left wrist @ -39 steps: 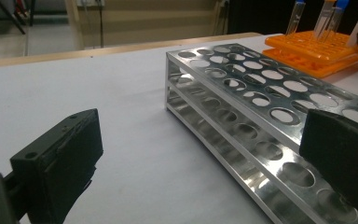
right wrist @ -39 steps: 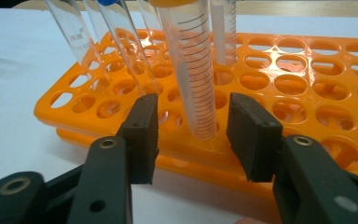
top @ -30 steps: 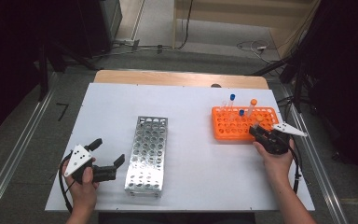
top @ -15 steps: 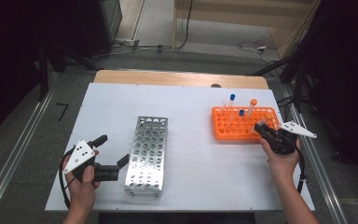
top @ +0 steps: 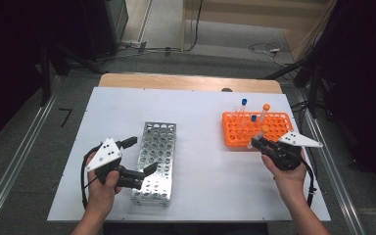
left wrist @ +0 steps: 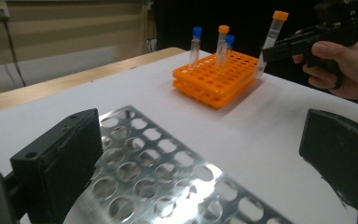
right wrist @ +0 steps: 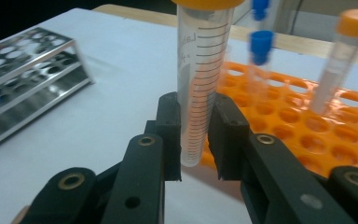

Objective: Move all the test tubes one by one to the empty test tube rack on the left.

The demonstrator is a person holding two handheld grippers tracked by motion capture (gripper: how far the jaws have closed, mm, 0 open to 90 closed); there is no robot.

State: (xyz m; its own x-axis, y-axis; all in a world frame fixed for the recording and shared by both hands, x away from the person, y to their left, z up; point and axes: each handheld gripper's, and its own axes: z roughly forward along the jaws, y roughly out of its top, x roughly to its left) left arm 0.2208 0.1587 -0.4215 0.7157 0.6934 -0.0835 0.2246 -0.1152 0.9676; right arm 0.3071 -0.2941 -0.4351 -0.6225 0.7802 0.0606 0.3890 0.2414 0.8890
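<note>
One tube (right wrist: pixel 200 84) | clamped upright | right gripper (right wrist: pixel 196 135) | beside orange rack (right wrist: pixel 307 135)

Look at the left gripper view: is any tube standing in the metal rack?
No. The metal rack's holes are all bare, and the tubes stand in the orange rack farther off.

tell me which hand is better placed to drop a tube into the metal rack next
Right, probably: its claw is shut on the clear orange-capped plastic tube. The left claw is open at the perforated silver metal rack, holding nothing.
</note>
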